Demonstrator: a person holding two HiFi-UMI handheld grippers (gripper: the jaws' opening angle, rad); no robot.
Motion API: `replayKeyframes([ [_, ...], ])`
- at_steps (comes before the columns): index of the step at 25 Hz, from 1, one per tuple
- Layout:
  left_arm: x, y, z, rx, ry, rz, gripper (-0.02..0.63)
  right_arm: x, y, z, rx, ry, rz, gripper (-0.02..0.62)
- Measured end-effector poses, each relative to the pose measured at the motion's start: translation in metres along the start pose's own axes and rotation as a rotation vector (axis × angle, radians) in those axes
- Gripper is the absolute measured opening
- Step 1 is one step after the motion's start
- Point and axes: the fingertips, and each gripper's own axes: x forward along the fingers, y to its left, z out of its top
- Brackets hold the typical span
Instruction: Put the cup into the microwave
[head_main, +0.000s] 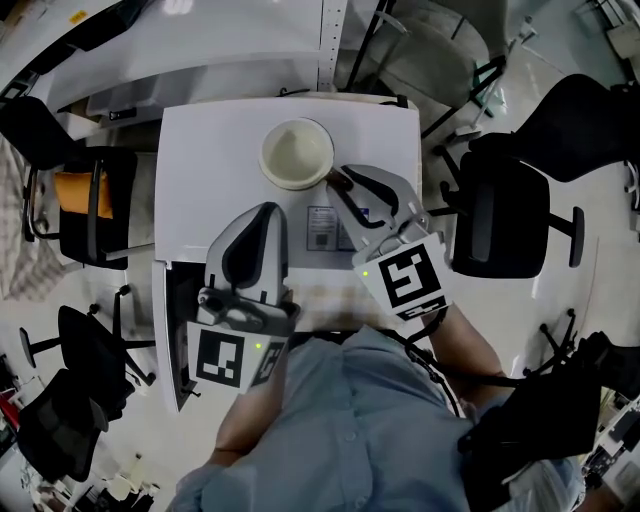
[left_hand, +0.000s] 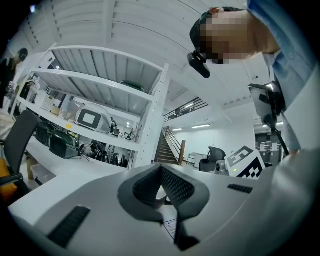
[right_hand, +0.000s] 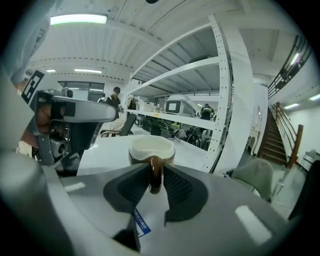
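A black office chair stands at the right, another with an orange cushion at the left.

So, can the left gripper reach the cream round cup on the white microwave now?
Probably yes. The cream round cup stands uncovered on the white microwave, nothing between it and the left gripper. But the right gripper grips its brown handle, and the left jaws are together.

I see a white flat top with the cup standing near its 12 o'clock edge. A printed label is stuck flat at 5 o'clock from the cup.
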Motion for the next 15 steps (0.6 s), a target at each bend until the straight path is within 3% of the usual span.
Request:
replayKeyframes([
  [9, -0.011, 0.009, 0.002, -0.008, -0.006, 0.012, 0.005, 0.008, 0.003, -0.001, -0.062, 0.022, -0.037, 0.069],
  [15, -0.012, 0.01, 0.002, -0.01, -0.006, 0.013, 0.005, 0.009, 0.006, 0.001, -0.005, -0.006, -0.01, 0.063],
])
